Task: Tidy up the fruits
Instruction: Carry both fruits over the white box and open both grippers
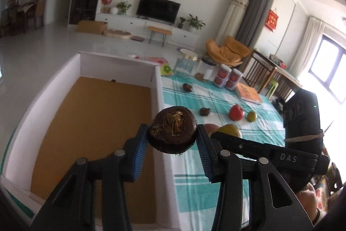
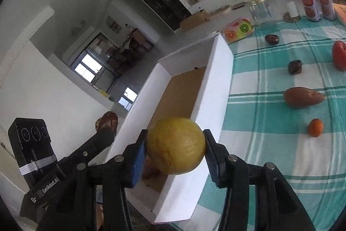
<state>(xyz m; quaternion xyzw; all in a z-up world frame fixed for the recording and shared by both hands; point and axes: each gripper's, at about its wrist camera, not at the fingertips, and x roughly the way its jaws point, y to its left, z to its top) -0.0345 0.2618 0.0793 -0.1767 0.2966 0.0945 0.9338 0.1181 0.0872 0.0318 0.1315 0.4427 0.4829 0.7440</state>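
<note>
- 2 fruits are riding in the tools: the left tool (image 1: 173,140) is clamping a dark brown round fruit (image 1: 172,130) above the near wall of the white box (image 1: 121,67), and the right tool (image 2: 175,153) is clamping a yellow citrus (image 2: 175,146) over that box's near end.
- The box floor is showing mostly bare cardboard; something reddish is lying under the citrus, unclear what.
- 6 fruits are waiting on the table (image 2: 270,144): red apple (image 2: 340,54), 2 dark fruits (image 2: 294,67), (image 2: 272,39), a brown pointed fruit (image 2: 302,97), a small orange (image 2: 315,127), a green one (image 1: 251,116).
- Most sorting is remaining, I judge.
</note>
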